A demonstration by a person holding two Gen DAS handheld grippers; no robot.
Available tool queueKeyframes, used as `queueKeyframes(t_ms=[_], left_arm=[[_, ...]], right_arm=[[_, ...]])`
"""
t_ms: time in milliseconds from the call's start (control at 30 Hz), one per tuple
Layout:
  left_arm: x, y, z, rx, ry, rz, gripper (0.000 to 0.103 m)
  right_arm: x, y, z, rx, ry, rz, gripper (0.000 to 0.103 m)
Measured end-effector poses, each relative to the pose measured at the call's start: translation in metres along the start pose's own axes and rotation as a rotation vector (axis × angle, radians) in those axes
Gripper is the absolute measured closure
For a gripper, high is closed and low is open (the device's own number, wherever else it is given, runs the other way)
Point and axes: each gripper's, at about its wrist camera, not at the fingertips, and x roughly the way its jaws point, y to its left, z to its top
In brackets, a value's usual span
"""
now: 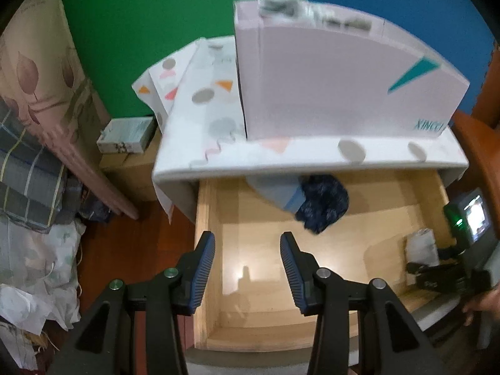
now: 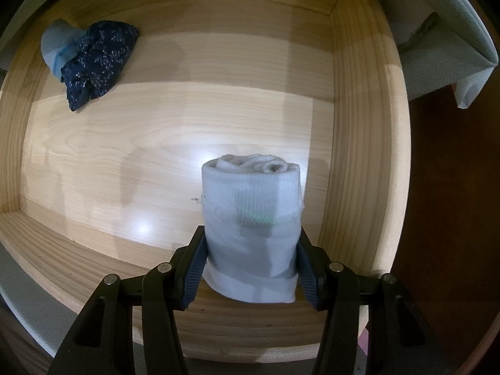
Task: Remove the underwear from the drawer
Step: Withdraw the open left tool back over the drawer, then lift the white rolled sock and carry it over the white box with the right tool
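Wooden and pale, the drawer [image 1: 206,250] is standing pulled open, and the left gripper [image 1: 247,257] is hanging over its near left part with jaws apart and nothing between them. Further right, at the back, a dark blue speckled underwear bundle [image 1: 323,203] is lying against a light blue piece. On the right, the right gripper [image 2: 251,268] is pressing its pads on a white rolled garment [image 2: 251,218]. Both pieces are probably light, soft and easy to squeeze, so taking the thick middle seems best. Only the left view is showing the pink box [image 1: 328,87] above; only the right view is showing the grip closely.
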Motion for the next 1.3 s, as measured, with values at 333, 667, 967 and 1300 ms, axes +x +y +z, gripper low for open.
queueKeyframes(t_ms=[333,667,967,1300], left_arm=[[0.039,0.016,-0.026,-0.121,0.041,-0.09,0.059],[0.027,0.028,-0.028,-0.208,-0.052,-0.073,0.059],[0.024,0.021,-0.029,-0.166,-0.064,-0.019,0.059],[0.025,0.027,-0.03,-0.186,-0.054,-0.019,0.059]], right_arm=[[-0.003,-0.003,-0.007,0.014,-0.019,0.02,0.053],[-0.001,-0.012,-0.014,0.027,-0.036,0.036,0.053],[-0.016,-0.019,-0.018,0.019,-0.101,0.088,0.054],[-0.045,-0.034,-0.026,0.035,-0.195,0.146,0.054]])
